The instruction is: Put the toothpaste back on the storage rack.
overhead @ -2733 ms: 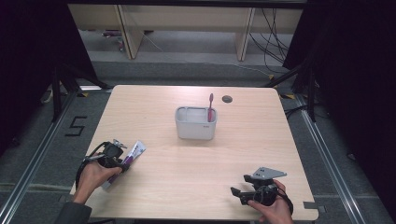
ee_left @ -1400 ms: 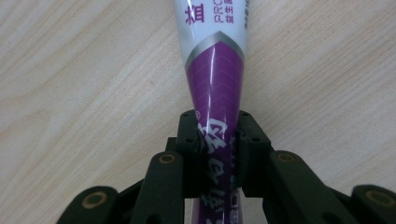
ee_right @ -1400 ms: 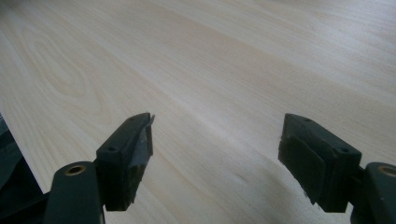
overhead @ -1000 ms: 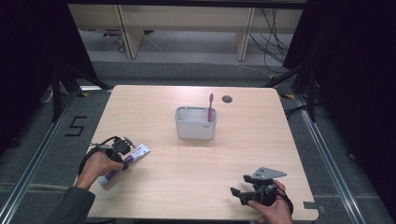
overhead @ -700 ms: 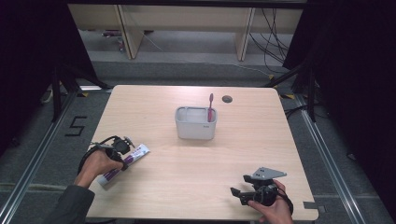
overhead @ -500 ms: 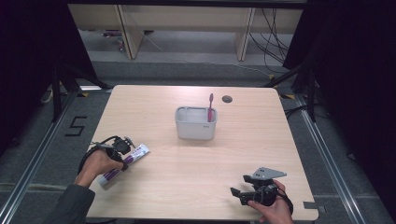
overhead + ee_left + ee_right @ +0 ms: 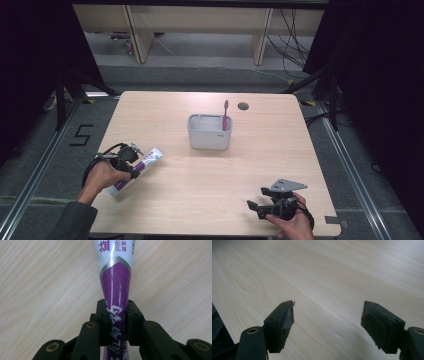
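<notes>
Clamped on a purple-and-white toothpaste tube (image 7: 115, 290) at the near-left part of the table (image 7: 200, 180) — left gripper (image 7: 131, 161), jaws drawn in tight against the tube's flat purple end, pads pressing both faces where the tube is thinnest. Tube lying low over the wood, white printed end pointing up and away in the left gripper view, capped or crimped tip not clear from these pictures. Well apart, at the near-right corner, right gripper (image 7: 259, 207) resting by the table edge with jaws spread wide and nothing between them. Near the table's middle, a grey holder (image 7: 209, 132) with a pink toothbrush (image 7: 225, 114) standing upright in its right-hand part.

Likely step in hand: lifting the tube for a carry toward the holder. Best done with the squeeze kept steady but not harder — a soft tube buckles or slides out when pinched at its thin end. Worth raising straight up first, clear of the wood, then swinging across with the long end hanging freely rather than dragging. On arrival, better to tip the tube upright and lower it into the left-hand part, away from the toothbrush, before easing the jaws apart.
</notes>
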The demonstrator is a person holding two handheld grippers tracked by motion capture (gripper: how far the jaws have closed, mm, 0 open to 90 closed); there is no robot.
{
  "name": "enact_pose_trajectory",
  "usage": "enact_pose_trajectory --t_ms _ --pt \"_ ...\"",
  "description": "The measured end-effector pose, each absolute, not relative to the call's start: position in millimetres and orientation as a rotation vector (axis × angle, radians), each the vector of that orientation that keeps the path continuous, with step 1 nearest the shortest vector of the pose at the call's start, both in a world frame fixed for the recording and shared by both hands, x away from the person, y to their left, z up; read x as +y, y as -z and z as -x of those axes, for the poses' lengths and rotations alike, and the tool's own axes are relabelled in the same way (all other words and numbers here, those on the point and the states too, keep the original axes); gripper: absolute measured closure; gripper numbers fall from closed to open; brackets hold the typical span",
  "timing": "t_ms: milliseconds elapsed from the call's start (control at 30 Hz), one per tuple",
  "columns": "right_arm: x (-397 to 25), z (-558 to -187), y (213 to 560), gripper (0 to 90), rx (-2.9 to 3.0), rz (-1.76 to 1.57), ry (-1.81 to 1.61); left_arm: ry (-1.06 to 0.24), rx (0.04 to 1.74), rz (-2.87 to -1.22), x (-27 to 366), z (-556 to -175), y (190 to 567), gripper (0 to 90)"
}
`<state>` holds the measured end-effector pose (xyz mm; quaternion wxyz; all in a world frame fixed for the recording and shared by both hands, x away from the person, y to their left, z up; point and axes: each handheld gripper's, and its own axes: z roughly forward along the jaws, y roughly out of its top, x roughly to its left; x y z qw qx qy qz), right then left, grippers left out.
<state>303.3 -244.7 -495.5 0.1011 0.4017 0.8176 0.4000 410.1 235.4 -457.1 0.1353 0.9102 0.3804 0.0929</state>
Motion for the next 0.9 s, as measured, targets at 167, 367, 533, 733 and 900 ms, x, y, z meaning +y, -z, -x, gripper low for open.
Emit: enact_pose_trajectory --t_ms 167,367,533,733,900 --pt "-244.9 -303.4 495.2 27.0 2.426 -1.183 -1.174 -0.321 1.102 -2.499 239.1 -408.6 445.1 75.7" --pt "-243.1 -301.7 495.5 27.1 2.423 -1.235 -1.194 -0.381 1.121 -2.373 244.0 -410.9 436.1 75.7" --pt "-245.2 -303.5 495.5 27.0 2.416 -1.194 -1.187 -0.414 1.104 -2.3 242.6 -414.3 431.1 75.7" --pt "-244.4 -302.3 495.2 27.0 2.418 -1.224 -1.196 -0.452 1.1 -2.19 234.4 -418.3 419.7 75.8" --pt "-245.6 -303.5 495.1 27.0 2.413 -1.192 -1.188 -0.487 1.082 -2.037 222.7 -425.9 407.9 75.7"
